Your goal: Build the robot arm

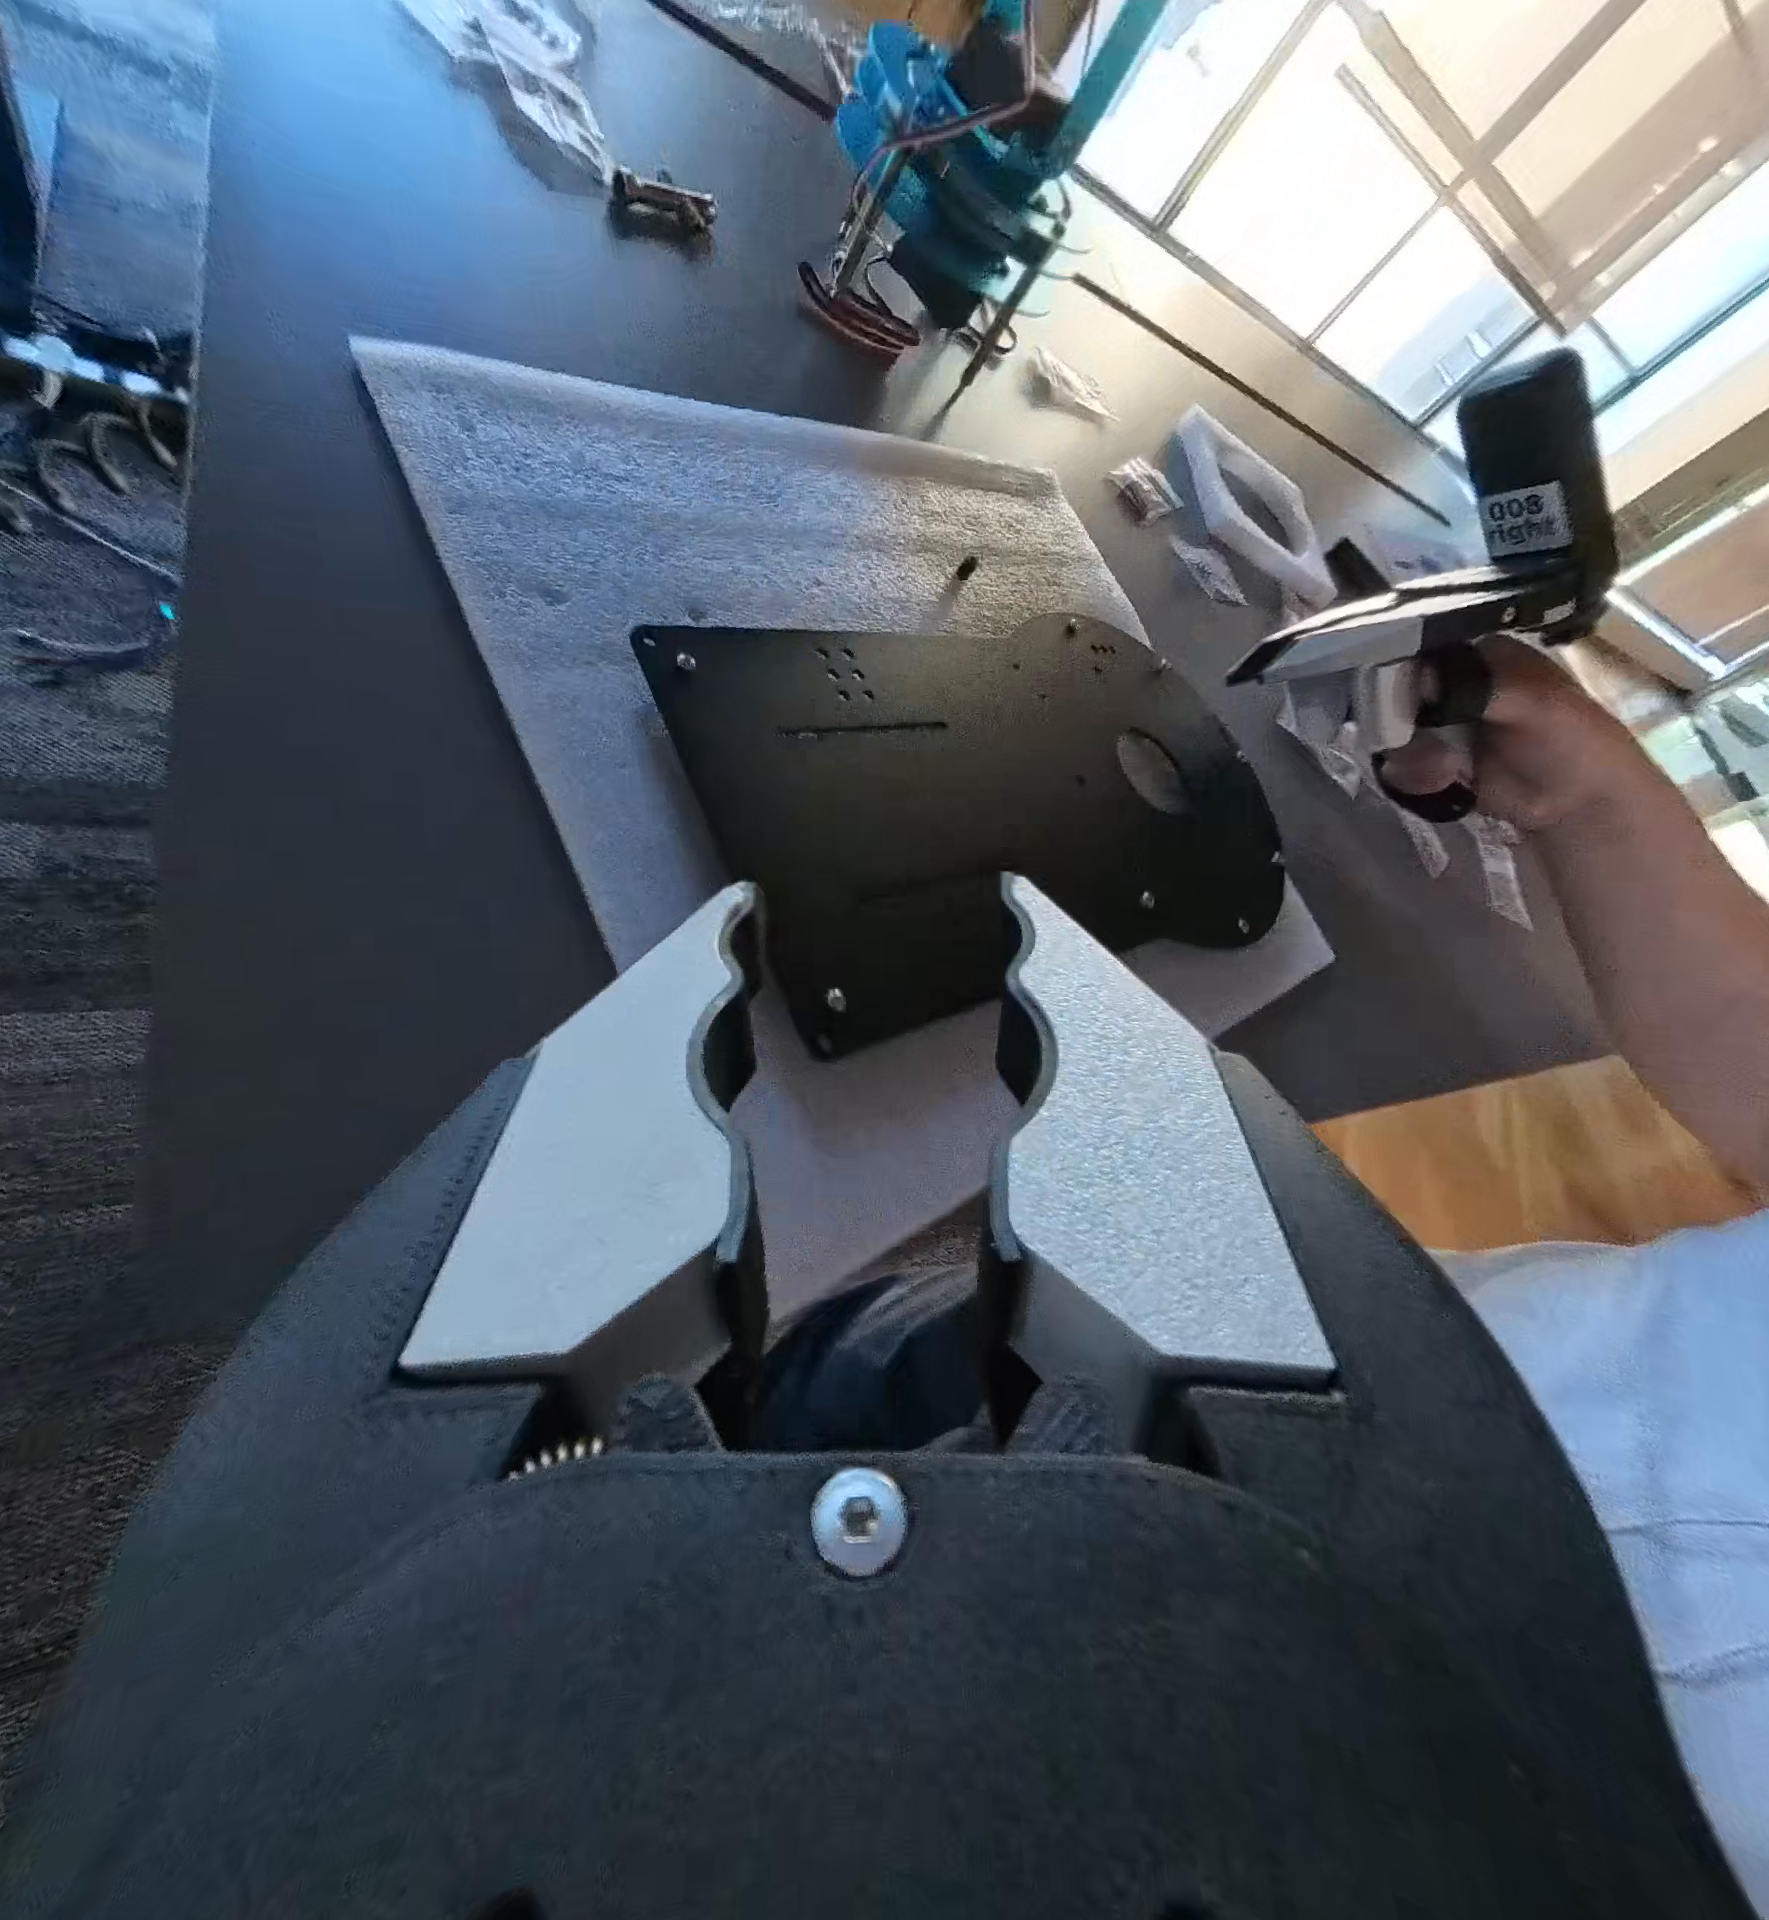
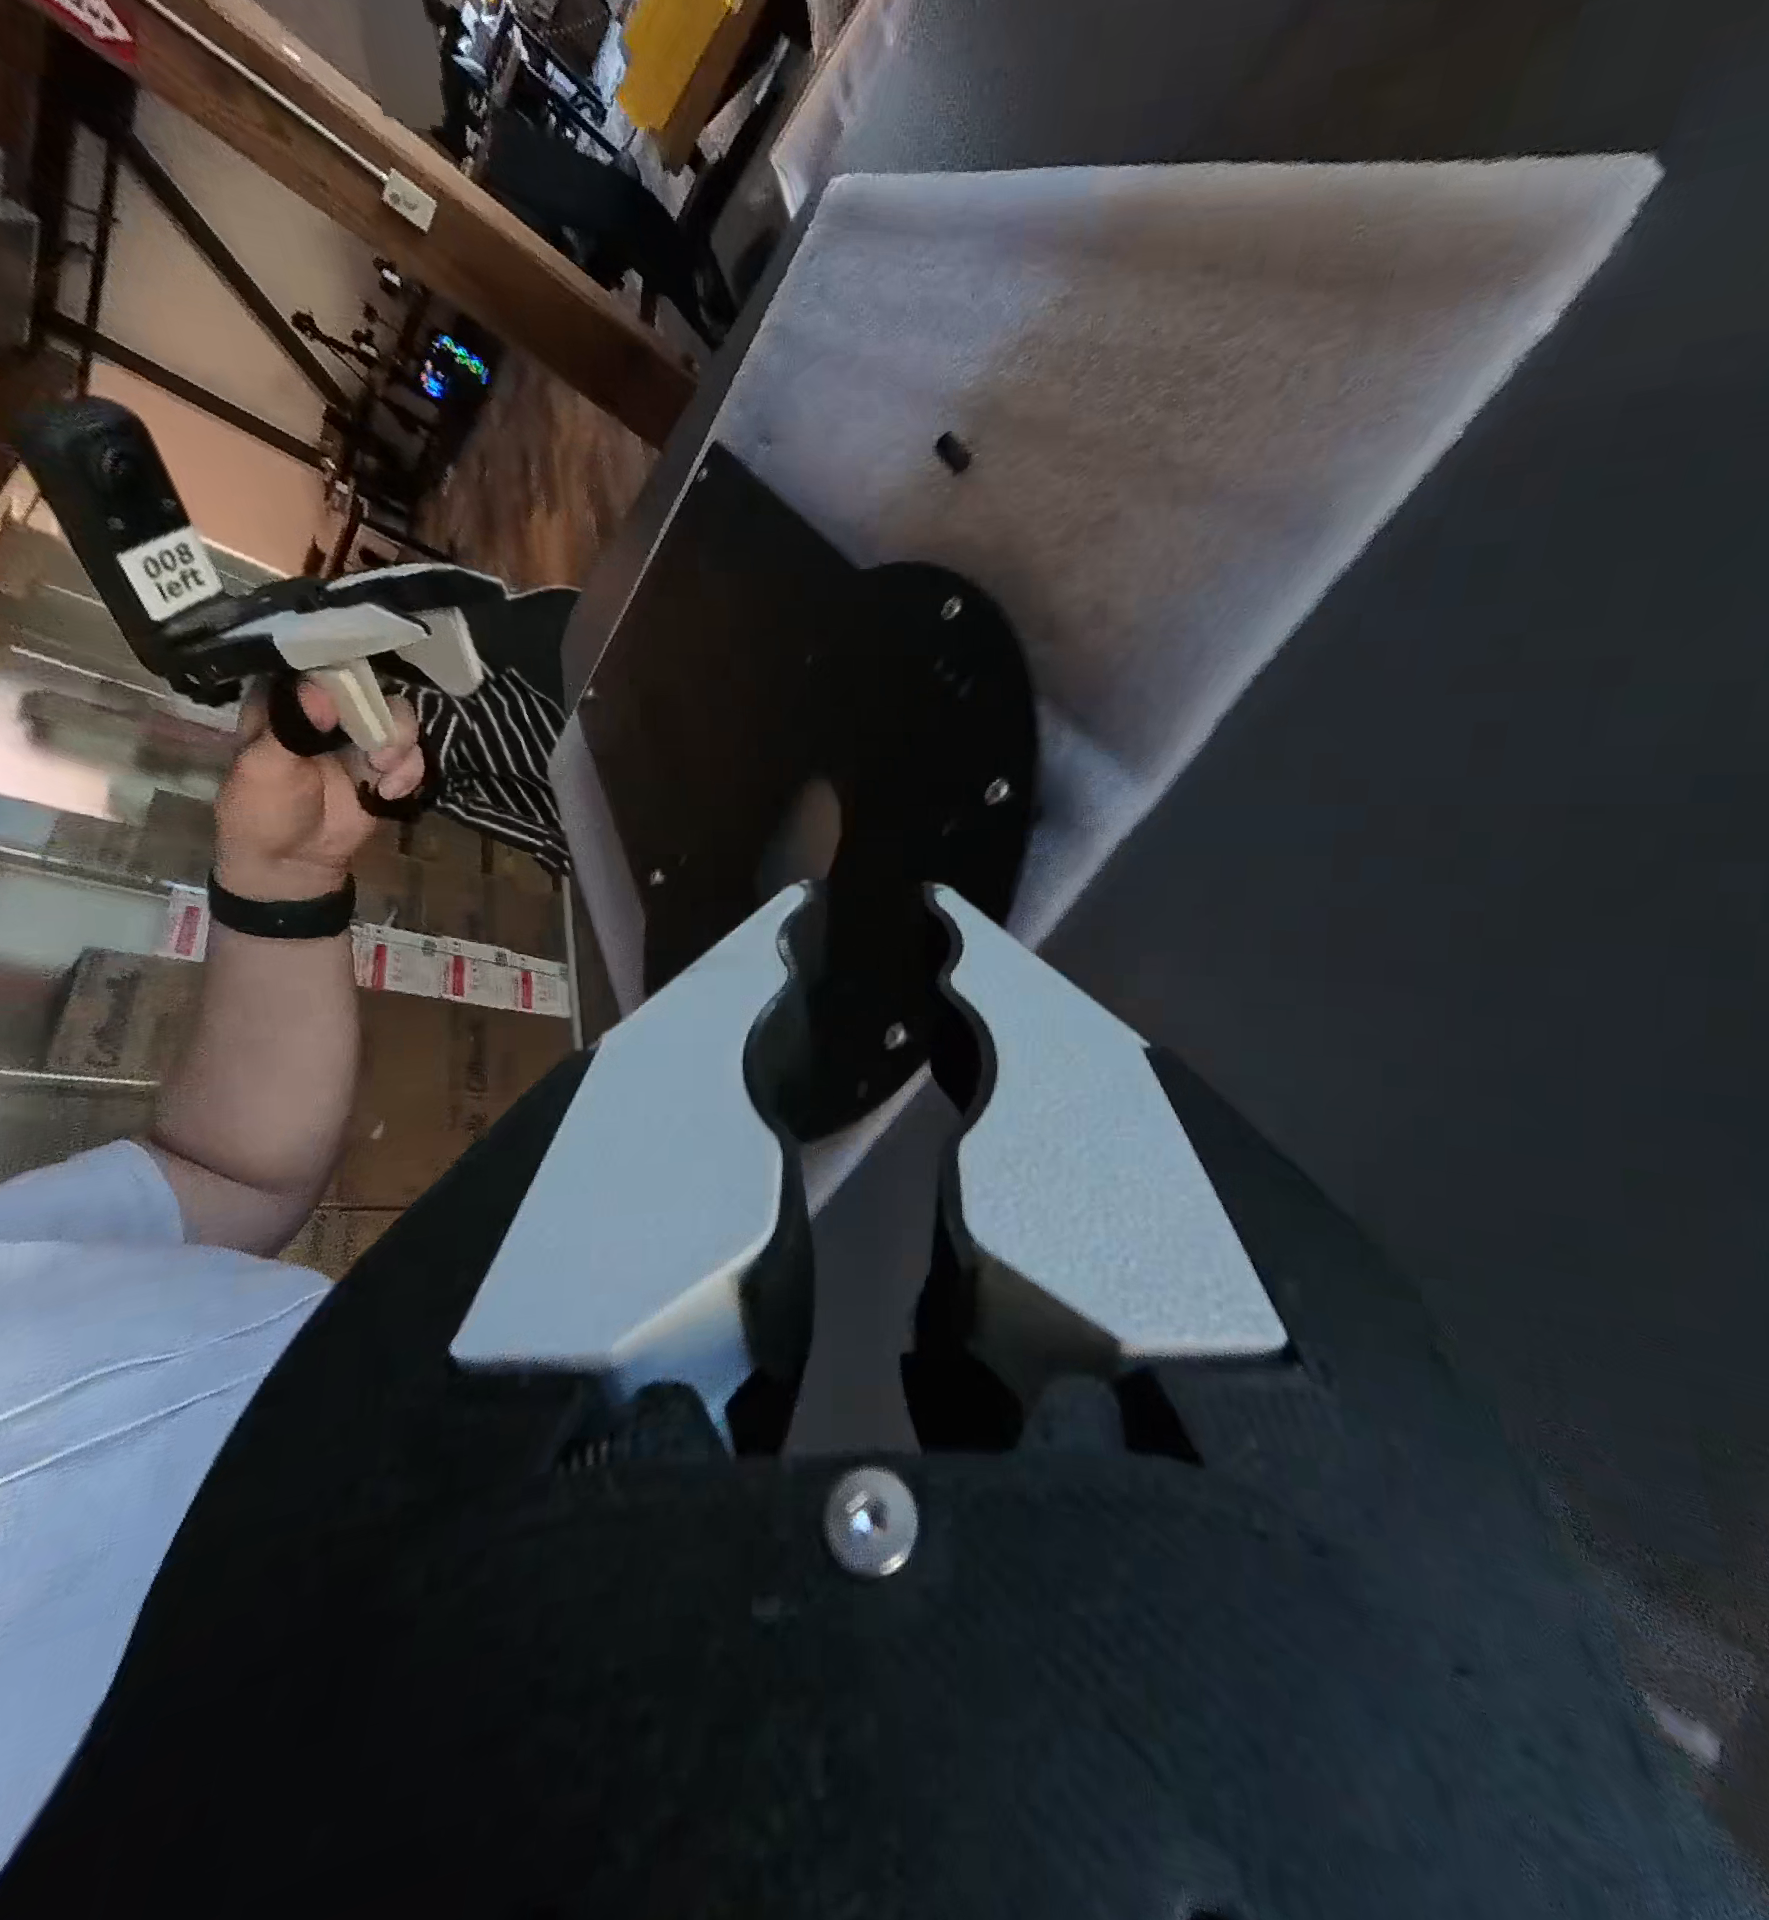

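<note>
**Desk:** What do your hand-held grippers show?

**Me:** My left hand-held gripper [image 1: 880, 904] is spread wide and pinches nothing. It hangs above the near edge of a black plate [image 1: 963, 758]. My right hand-held gripper [image 2: 872, 902] has its fingers drawn close with a narrow gap between them. It grips nothing either, and it points at the rounded end of the same plate.

**Desk:** Where does the plate lie?

**Me:** It lies flat on a grey foam sheet [image 1: 651, 499], which sits on the dark table [image 1: 340, 260]. The plate has small holes, a slot, a round opening and several silver screws. A small black part [image 1: 966, 568] lies on the foam just beyond it, apart from the plate.

**Desk:** Any writing?

**Me:** Each camera mount carries a white label with black print. From the left I see the right one's label [image 1: 1524, 520], and from the right I see the left one's label [image 2: 173, 577]. I can't make out any brand. Cartons [image 2: 464, 977] behind my left arm carry red-and-white stickers, too blurred to read.

**Desk:** And farther out?

**Me:** A teal assembly [image 1: 921, 156] with wires stands at the far end of the table. A white foam ring [image 1: 1244, 499] and small clear bags lie to its right, near the windows. My left wrist wears a black band [image 2: 282, 914], and a striped cloth [image 2: 506, 748] lies behind that hand.
</note>
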Available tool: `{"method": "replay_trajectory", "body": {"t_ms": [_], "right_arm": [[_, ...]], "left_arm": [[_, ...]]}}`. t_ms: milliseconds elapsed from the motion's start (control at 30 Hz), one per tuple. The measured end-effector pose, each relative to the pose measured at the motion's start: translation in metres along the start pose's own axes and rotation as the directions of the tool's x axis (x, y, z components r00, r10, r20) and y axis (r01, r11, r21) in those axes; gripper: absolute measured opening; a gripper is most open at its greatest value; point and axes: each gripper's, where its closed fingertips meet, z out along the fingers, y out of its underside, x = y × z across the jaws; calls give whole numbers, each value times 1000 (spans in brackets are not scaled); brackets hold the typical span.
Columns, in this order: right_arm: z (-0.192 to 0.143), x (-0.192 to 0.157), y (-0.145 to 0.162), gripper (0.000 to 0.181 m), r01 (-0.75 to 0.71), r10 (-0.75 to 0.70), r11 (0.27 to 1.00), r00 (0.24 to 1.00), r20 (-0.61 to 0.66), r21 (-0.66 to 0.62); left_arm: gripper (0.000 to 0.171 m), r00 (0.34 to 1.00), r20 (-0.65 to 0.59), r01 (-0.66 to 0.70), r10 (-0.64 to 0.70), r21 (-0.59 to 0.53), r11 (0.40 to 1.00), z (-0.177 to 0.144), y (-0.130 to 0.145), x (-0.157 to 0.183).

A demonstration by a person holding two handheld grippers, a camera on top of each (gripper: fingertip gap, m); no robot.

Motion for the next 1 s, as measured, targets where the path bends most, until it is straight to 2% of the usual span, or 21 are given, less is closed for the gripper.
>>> {"method": "replay_trajectory", "body": {"t_ms": [167,333,433,500,633,733,800,900,1000], "right_arm": [[7,13,3,14,-28,28,999,1000,-12,-28],[9,1,3,12,-28,29,999,999,44,-22],[13,8,2,12,-10,10,1000,1000,-20,-18],[17,6,7,10,-40,39,998,999,-14,-41],[25,3,12,0,-90,92,995,996,24,-47],[31,-2,14,0,-140,145,988,986,79,-67],[30,-5,15,0,-140,147,987,985,87,-85],[18,-1,6,0,-73,75,996,997,30,-45],[6,15,-3,15,-39,37,999,998,-60,-18]], "left_arm": [[32,998,-4,64,-65,-154,986,32,1,-20],[26,992,-42,99,-117,-306,947,56,4,-33],[23,988,-95,80,-123,-366,927,68,3,-39],[18,986,-122,60,-114,-377,924,74,0,-44],[18,979,-175,20,-103,-421,907,80,1,-45],[23,947,-234,88,-221,-472,877,78,0,-41],[20,923,-253,128,-290,-508,852,76,-1,-42],[21,921,-259,120,-290,-520,845,74,0,-41],[27,924,-251,126,-288,-512,849,72,0,-38]]}}
